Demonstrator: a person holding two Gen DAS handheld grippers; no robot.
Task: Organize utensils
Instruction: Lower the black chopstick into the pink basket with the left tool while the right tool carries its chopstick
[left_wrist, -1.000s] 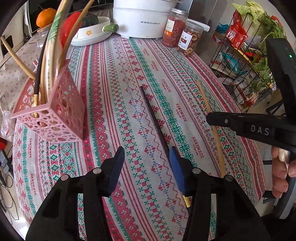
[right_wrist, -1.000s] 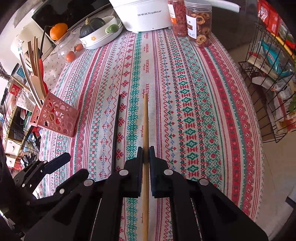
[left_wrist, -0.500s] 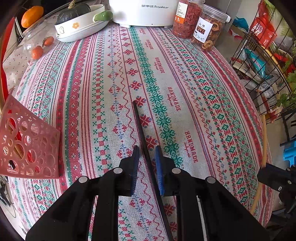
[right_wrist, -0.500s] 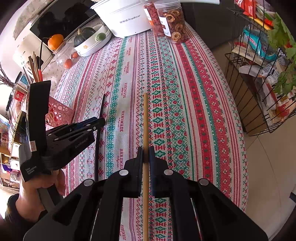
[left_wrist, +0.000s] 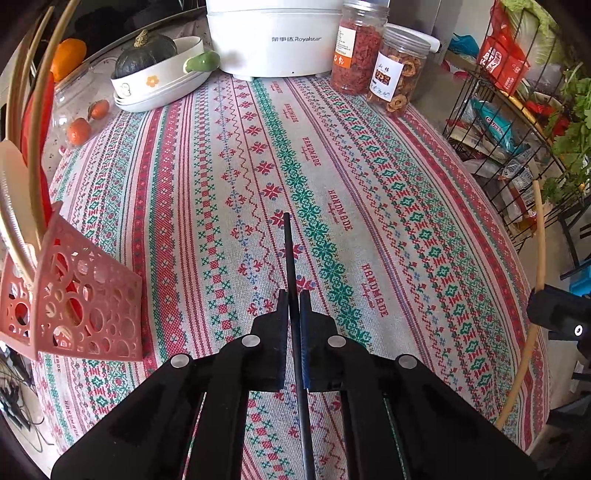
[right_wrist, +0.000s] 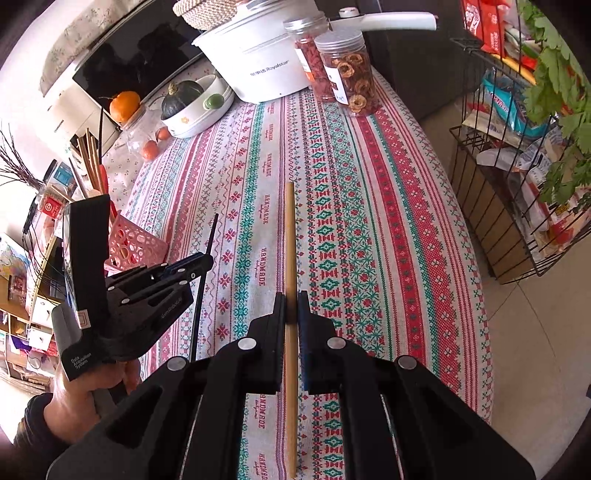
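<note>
My left gripper (left_wrist: 293, 301) is shut on a black chopstick (left_wrist: 290, 251) and holds it above the patterned tablecloth (left_wrist: 369, 177). My right gripper (right_wrist: 291, 299) is shut on a wooden chopstick (right_wrist: 290, 229), also lifted over the cloth. The pink perforated utensil holder (left_wrist: 85, 299) stands at the left, holding several wooden and red utensils (left_wrist: 33, 122). In the right wrist view the left gripper (right_wrist: 201, 260) with the black chopstick (right_wrist: 210, 236) is beside the holder (right_wrist: 136, 243). The wooden chopstick also shows at the right edge of the left wrist view (left_wrist: 535, 280).
A white Royalstar pot (left_wrist: 273, 37), two jars of dried fruit (left_wrist: 400, 70) and a white dish with a squash (left_wrist: 159, 79) stand at the far end. A plastic box with small oranges (left_wrist: 79, 122) is at far left. A wire rack (right_wrist: 517, 177) stands right of the table.
My left gripper closed on the black chopstick and lifted it off the cloth. My right gripper rose with the wooden chopstick held in it.
</note>
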